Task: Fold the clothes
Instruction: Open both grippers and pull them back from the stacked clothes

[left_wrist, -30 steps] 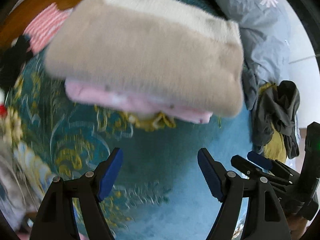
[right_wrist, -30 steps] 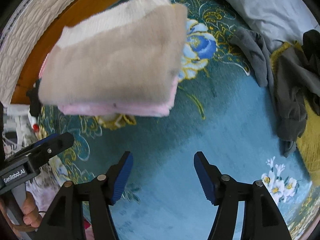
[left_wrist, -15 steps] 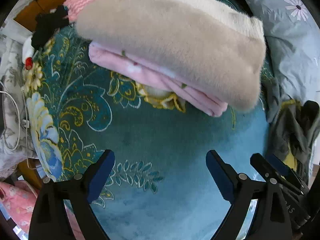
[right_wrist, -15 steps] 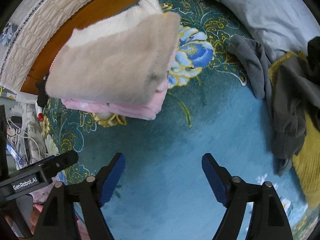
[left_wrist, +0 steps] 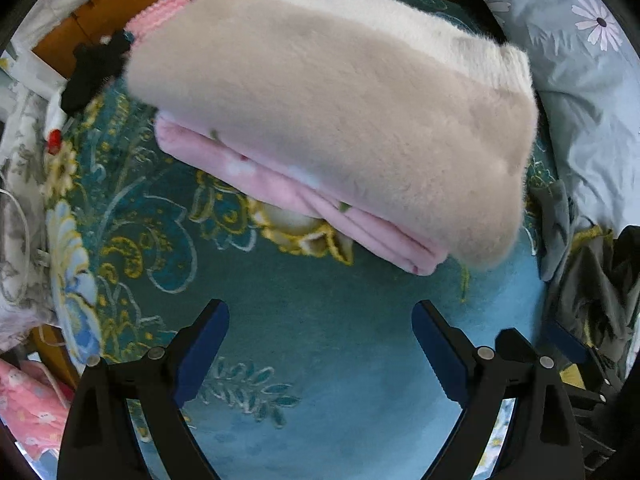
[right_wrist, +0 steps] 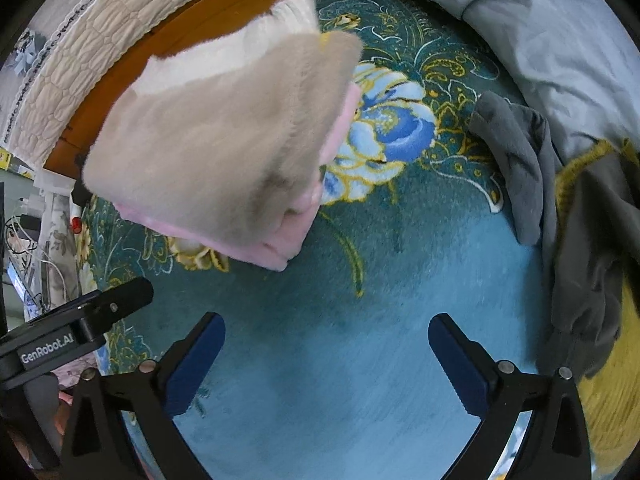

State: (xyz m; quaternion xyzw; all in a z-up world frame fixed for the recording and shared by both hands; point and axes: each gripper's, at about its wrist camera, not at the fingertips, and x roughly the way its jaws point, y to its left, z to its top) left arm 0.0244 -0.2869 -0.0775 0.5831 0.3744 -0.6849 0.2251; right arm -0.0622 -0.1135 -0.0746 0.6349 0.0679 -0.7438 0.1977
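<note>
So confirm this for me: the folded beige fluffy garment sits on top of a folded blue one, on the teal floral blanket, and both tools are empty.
One thing is off: the folded garment under the beige fluffy garment is pink, not blue, as the left wrist view shows. The rest holds: the stack lies on the teal floral blanket, and the left tool and right tool have nothing between their fingers, the right one's jaws opening.

A teal floral blanket [right_wrist: 360,360] meets what looks like a wooden headboard [right_wrist: 224,12].
</note>
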